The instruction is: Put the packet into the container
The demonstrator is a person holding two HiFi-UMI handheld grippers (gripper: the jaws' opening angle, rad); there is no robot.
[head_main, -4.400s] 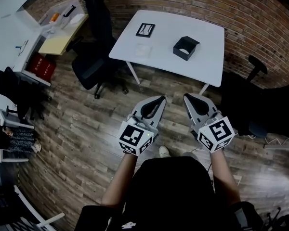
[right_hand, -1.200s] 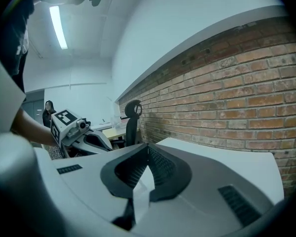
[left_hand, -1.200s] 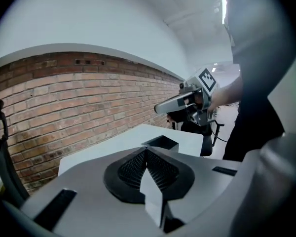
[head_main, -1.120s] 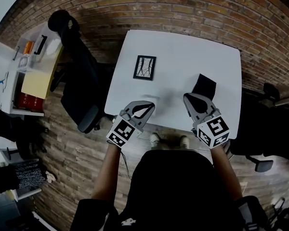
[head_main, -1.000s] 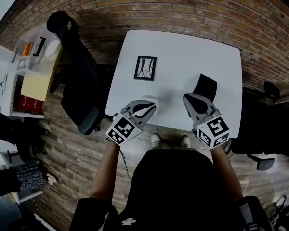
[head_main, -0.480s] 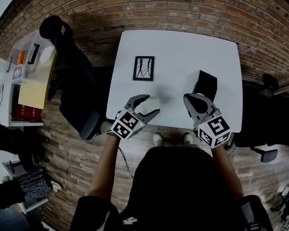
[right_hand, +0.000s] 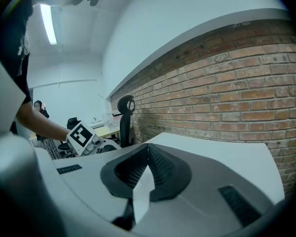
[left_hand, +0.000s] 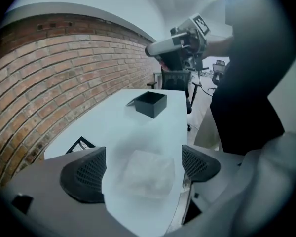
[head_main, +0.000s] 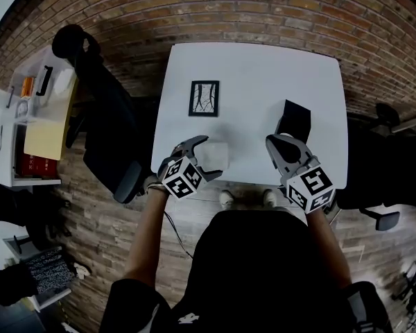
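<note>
A clear, crinkly packet lies flat near the front edge of the white table. My left gripper is tilted down over it. Its jaws have just been opening and now stand wide, one on each side of the packet without pressing it. The container, a small black open box, stands at the right of the table; in the left gripper view it sits farther along the tabletop. My right gripper hovers just in front of the box, shut with nothing in it.
A black-framed card lies on the table behind the packet. The table backs onto a brick wall. A black office chair stands left of the table, and another chair at the right. A side desk lies far left.
My left gripper has dropped toward the table's front edge and its jaws have gone from shut to wide apart around the packet. The right gripper has stayed where it was.
</note>
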